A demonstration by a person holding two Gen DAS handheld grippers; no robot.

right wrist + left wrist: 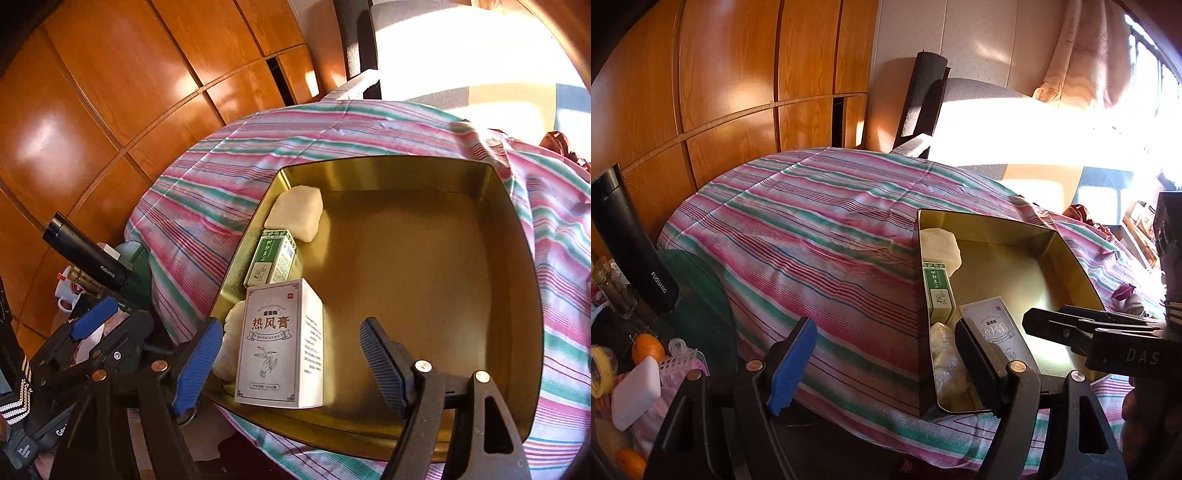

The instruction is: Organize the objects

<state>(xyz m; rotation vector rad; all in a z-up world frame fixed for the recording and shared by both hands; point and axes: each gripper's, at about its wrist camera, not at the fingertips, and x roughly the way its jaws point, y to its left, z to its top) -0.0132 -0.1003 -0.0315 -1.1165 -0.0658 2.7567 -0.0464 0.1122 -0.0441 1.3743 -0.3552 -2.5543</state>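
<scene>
Both tools wide, empty: right tool over grey box in gold tin; left tool beside tin.

One gold tin, two boxes, two oranges

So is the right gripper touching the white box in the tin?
Apart. The right wrist view shows the right gripper with jaws open, daylight on both sides of the white box.
</scene>
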